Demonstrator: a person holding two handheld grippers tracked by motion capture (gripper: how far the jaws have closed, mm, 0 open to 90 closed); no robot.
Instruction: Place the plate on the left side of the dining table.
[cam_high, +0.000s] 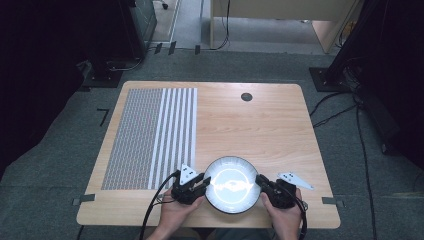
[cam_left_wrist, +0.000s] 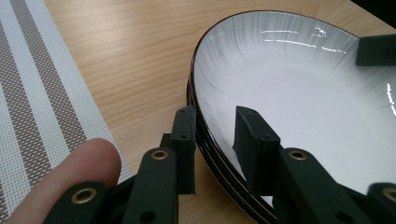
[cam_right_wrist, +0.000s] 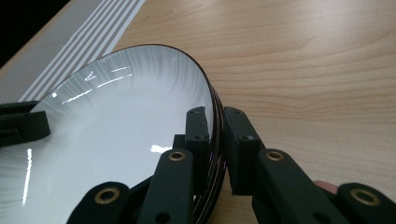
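Sat near the front edge of the wooden table (cam_high: 260, 125): a white bowl (cam_high: 231, 184) with a dark rim, just right of the striped placemat (cam_high: 150, 137) and apart from it.

Left gripper (cam_high: 198, 186) at the bowl's left rim, jaws astride that rim, one outside and one inside; in the left gripper view (cam_left_wrist: 215, 149) a clear gap remained between the jaws and the rim (cam_left_wrist: 198, 126), so released, not clamped. A fingertip (cam_left_wrist: 79, 168) rested beside the gripper's base.

Right gripper (cam_high: 264, 184) at the bowl's right rim; in the right gripper view (cam_right_wrist: 215, 135) jaws pressed close on either side of the rim (cam_right_wrist: 212, 100), clenched on the bowl.

Held from below by a hand each (cam_high: 175, 215) (cam_high: 285, 220), cables trailing off the table's front edge. Small dark round hole (cam_high: 246, 97) near the far edge of the table, well apart from the bowl.
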